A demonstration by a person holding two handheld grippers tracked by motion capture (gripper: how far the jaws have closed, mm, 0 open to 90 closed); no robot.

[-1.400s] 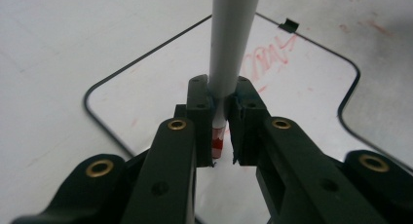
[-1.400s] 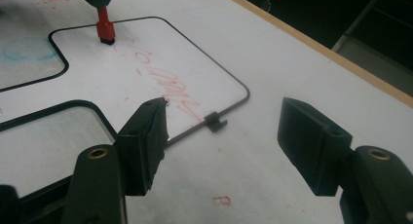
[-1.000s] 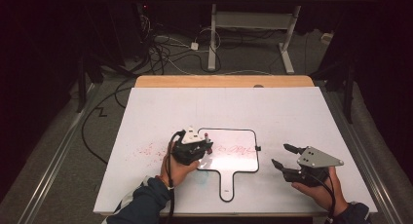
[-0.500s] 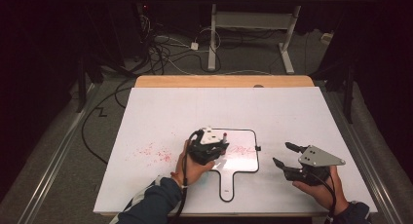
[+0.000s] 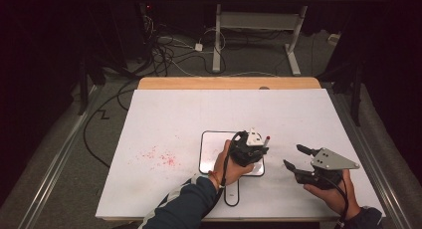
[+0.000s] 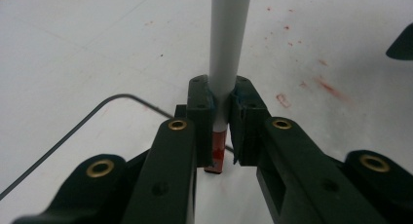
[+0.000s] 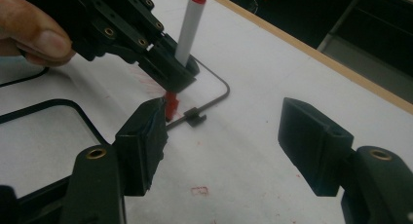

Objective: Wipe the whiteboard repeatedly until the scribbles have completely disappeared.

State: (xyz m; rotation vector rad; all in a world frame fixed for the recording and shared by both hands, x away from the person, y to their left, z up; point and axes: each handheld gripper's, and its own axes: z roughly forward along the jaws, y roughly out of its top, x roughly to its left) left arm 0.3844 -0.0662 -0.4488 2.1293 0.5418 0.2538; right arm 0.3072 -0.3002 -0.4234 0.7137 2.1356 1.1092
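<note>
White tabletop (image 5: 164,119), upright red-tipped marker (image 6: 225,63) pinched tip-down in left claw (image 6: 221,117); right claw (image 7: 219,136) spread.

Red smudges (image 5: 159,157), floor cables (image 5: 171,55)

I see a white marker (image 6: 228,44) with red ends, black jaws with brass rivets, a white board (image 5: 211,149) edged black, and a white tabletop (image 5: 164,114) speckled red.

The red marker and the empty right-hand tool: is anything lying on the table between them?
No. In the high view, bare white table separates the marker, held in the left tool, from the right tool.
</note>
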